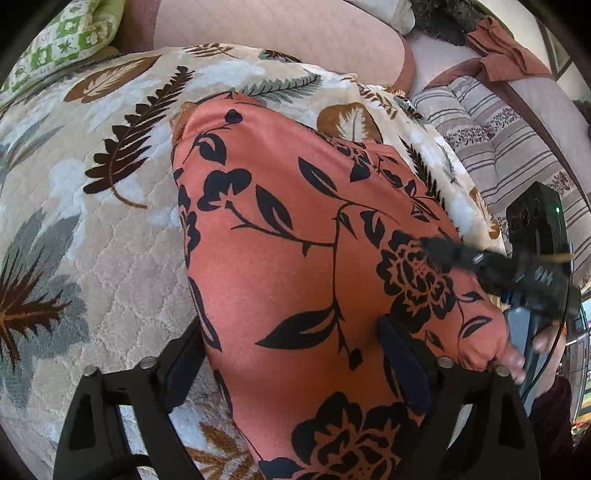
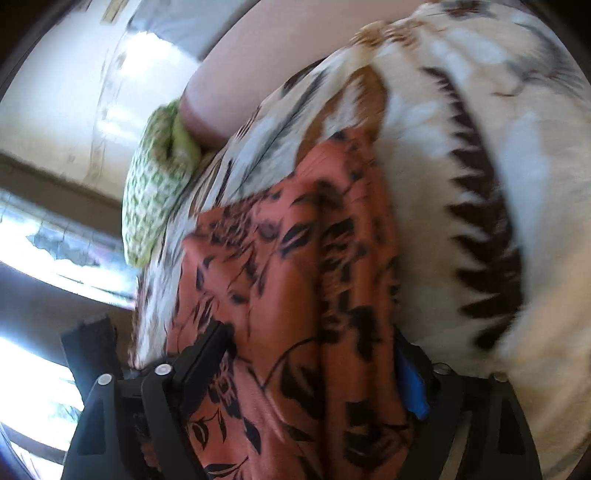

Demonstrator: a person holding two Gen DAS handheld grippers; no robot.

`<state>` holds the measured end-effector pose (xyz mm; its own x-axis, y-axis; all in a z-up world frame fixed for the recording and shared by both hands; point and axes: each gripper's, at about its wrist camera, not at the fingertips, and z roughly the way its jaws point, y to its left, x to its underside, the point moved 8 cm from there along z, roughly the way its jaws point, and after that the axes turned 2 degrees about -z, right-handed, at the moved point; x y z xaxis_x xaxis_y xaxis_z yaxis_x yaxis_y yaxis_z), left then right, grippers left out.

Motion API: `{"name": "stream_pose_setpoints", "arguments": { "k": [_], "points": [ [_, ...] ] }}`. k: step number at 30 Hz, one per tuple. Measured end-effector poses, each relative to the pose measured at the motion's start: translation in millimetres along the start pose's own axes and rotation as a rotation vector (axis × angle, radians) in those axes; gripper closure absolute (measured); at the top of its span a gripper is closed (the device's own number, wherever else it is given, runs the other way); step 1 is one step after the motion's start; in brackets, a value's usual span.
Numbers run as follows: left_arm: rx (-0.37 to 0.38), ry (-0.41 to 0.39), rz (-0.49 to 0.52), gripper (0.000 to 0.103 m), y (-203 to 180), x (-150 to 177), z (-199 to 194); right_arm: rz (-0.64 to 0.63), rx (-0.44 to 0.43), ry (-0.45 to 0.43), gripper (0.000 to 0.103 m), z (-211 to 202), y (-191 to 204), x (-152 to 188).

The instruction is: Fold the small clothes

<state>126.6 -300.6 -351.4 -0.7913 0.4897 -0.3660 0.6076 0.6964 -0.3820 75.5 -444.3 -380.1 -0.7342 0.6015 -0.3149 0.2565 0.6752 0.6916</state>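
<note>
An orange-red garment (image 1: pixel 295 229) with a black flower print lies spread on a quilted leaf-patterned bedspread (image 1: pixel 92 240). My left gripper (image 1: pixel 291 354) points down over its near part. The jaws are wide open, with one finger at the cloth's left edge and the other resting on the cloth. My right gripper's finger (image 1: pixel 454 254) reaches in over the garment's right edge. In the blurred right wrist view the garment (image 2: pixel 295 280) is bunched in long folds between the open fingers of my right gripper (image 2: pixel 310 339). The bedspread (image 2: pixel 461 129) lies beyond it.
A green-and-white checked pillow (image 1: pixel 62 40) (image 2: pixel 155 192) sits at the bedspread's far corner by a pale pink sheet (image 1: pixel 277 33). A striped cushion (image 1: pixel 491 147) and a rust cloth (image 1: pixel 506 48) lie to the right. A hand (image 1: pixel 517 358) holds the right gripper.
</note>
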Motion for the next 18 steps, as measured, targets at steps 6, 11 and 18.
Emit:
{"name": "stream_pose_setpoints", "arguments": {
  "k": [6,11,18],
  "points": [
    [-0.021,-0.042,0.000,0.053,2.1,-5.0,-16.8,-0.106,0.101,-0.048,0.052,-4.1,25.7,5.0],
    [-0.027,-0.098,0.015,0.061,-0.5,-6.8,-44.6,-0.219,0.128,-0.103,0.053,-19.9,72.8,1.2],
    [-0.100,-0.204,-0.013,0.061,24.0,-14.6,-112.1,-0.328,0.092,-0.156,0.053,-31.8,144.4,-1.4]
  ]
}}
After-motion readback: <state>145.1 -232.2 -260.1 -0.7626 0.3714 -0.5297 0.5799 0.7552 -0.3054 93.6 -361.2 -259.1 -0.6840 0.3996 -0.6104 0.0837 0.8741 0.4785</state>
